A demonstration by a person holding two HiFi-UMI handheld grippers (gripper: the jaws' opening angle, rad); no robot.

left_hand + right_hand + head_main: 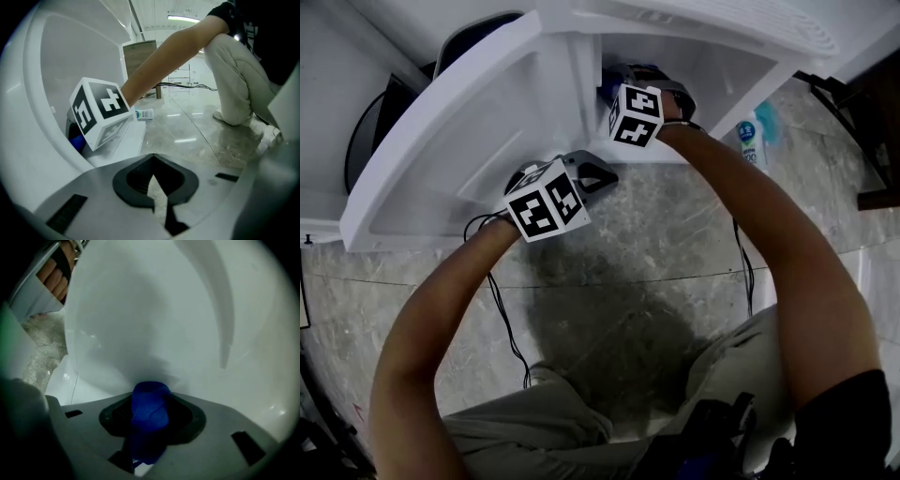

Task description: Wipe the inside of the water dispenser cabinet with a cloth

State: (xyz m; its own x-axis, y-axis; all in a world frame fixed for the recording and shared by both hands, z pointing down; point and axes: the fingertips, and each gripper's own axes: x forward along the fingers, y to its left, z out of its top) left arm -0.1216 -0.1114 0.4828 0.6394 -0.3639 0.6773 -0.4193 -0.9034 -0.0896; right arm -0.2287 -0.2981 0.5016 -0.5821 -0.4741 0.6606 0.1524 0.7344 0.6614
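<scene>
The white water dispenser cabinet [712,66] stands open, its door [459,122] swung out to the left. My right gripper [623,86] reaches inside it, marker cube [636,114] facing up. In the right gripper view its jaws [151,404] are shut on a bunched blue cloth [150,413], close to the white inner wall [154,310]. My left gripper [598,174] hangs by the door's lower edge. Its jaws [153,176] are shut with nothing between them. The left gripper view also shows the right cube [101,115] and a bit of the blue cloth [77,142] beneath it.
A white bottle with a blue label [751,141] lies on the stone floor right of the cabinet, also seen as the bottle [144,114] from the left gripper. Black cables [502,319] run over the floor. The person's knees [581,441] are near the bottom edge.
</scene>
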